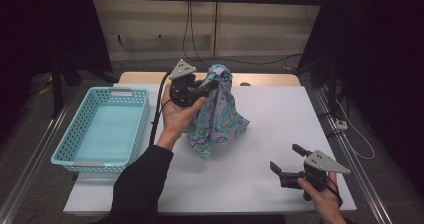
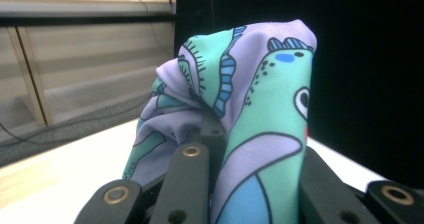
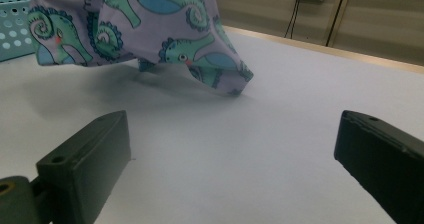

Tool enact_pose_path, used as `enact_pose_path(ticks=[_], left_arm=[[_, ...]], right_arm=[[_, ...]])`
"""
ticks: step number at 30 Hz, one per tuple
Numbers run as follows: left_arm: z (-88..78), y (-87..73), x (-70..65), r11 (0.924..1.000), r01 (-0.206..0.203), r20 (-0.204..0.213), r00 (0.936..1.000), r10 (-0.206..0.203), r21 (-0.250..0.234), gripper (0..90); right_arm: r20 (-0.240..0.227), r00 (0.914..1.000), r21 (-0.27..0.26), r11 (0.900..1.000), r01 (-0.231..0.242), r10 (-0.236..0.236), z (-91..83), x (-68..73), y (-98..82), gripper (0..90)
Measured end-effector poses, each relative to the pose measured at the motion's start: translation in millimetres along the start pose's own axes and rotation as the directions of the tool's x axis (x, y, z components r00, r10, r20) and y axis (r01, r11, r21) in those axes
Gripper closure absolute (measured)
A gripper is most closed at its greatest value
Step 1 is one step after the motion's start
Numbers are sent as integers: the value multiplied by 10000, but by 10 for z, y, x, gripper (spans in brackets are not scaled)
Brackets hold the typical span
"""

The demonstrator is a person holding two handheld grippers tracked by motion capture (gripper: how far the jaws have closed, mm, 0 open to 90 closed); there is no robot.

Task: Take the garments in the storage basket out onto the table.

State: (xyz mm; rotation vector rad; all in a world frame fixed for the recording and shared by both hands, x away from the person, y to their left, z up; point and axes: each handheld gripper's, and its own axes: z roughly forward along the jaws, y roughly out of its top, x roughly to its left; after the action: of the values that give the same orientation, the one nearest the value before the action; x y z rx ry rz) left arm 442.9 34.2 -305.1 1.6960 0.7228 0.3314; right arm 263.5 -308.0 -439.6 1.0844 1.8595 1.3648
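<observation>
A lilac cloth (image 1: 218, 114) printed with teal chameleons hangs in the air over the middle of the white table (image 1: 280, 114). My left gripper (image 1: 214, 84) is shut on its top bunch, held up by the person's left hand. In the left gripper view the bunched cloth (image 2: 250, 109) is pinched between the black jaws. The cloth's lower corner (image 3: 220, 74) droops close to the tabletop in the right gripper view. My right gripper (image 1: 285, 160) sits low near the table's front right, jaws wide apart with nothing between them, well clear of the cloth.
A light blue plastic basket (image 1: 127, 91) stands on the table's left side, with nothing in it. Black cables hang at the back wall. Dark stands flank the table on both sides. The table's front edge lies close under the right hand.
</observation>
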Motion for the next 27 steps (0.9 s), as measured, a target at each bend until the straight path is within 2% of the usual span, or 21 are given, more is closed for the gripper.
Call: enact_pose_path(ticks=[2, 4, 9, 12, 14, 17, 22, 27], left_arm=[[57, -59, 4, 9999, 50, 26, 10000, -51, 161, 803], [105, -119, -7, 9993, -123, -112, 9999, 127, 364, 803], [258, -302, -15, 9958, 13, 148, 9999, -27, 917, 802], [339, -356, -20, 9913, -21, 241, 9997, -11, 1316, 802], [388, -382, -26, 9885, 111, 469, 9987, -184, 1509, 801], [462, -448, -83, 9792, -132, 499, 9987, 31, 2025, 800], [557, -589, -127, 9683, -177, 623, 9981, 22, 2493, 799], [670, -736, -102, 9448, -39, 291, 9996, -60, 3275, 798]], right_arm=[[11, 10000, -5, 10000, -30, 30, -1, -2, -1, 9], [4, 10000, 2, 10000, -45, 45, -3, -5, -3, 9], [-17, 10000, -14, 10000, -14, 14, -6, -8, -6, 9], [-46, 10000, -12, 10000, 11, -11, -2, -11, -7, 9], [-48, 10000, -6, 10000, 12, -12, 0, -13, -9, 9], [-52, 10000, -6, 10000, 5, -5, -1, -10, -7, 9], [-74, 10000, 30, 10000, 40, -40, 5, 10, -1, 9], [-65, 10000, 34, 10000, 60, -60, 6, 13, -2, 9]])
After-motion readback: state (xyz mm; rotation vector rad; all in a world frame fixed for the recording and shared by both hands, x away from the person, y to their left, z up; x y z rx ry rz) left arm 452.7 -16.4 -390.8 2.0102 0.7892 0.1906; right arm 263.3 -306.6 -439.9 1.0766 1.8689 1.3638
